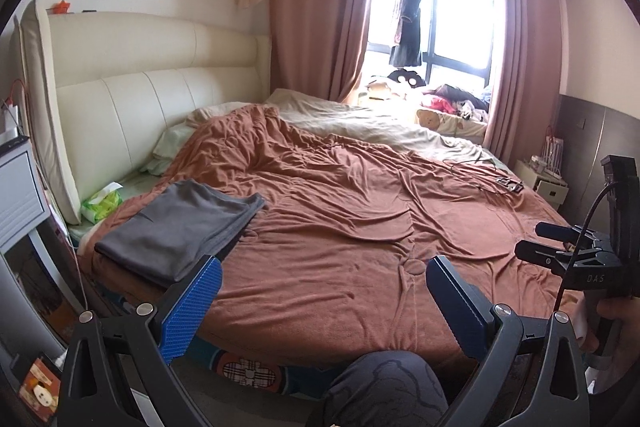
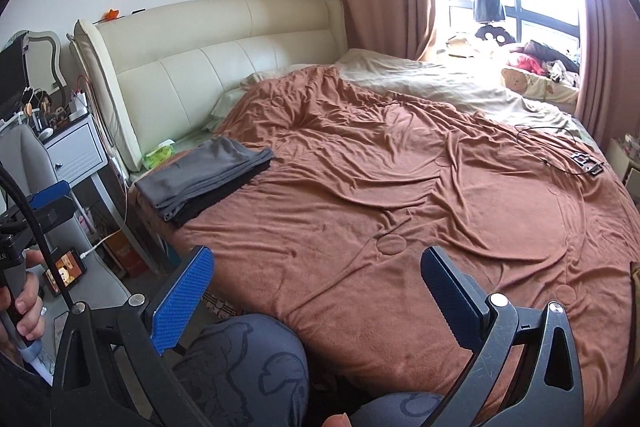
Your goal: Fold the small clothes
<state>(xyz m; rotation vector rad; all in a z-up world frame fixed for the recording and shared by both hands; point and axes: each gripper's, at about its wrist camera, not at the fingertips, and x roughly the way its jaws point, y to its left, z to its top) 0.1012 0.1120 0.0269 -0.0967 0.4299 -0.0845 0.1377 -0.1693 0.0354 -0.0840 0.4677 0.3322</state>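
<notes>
A folded grey garment lies flat on the brown blanket near the bed's left edge, stacked on darker folded cloth. My left gripper is open above the bed's near edge, its left blue pad just in front of the garment's near corner and apart from it. My right gripper is open too, held over the near edge with nothing between its pads. The right gripper's body shows at the right of the left wrist view; the left gripper's body shows at the left of the right wrist view.
A cream headboard backs the bed. A green tissue pack lies by the pillows. A cable and small device rest on the far right of the blanket. A person's knee is against the near edge. A bedside cabinet stands left.
</notes>
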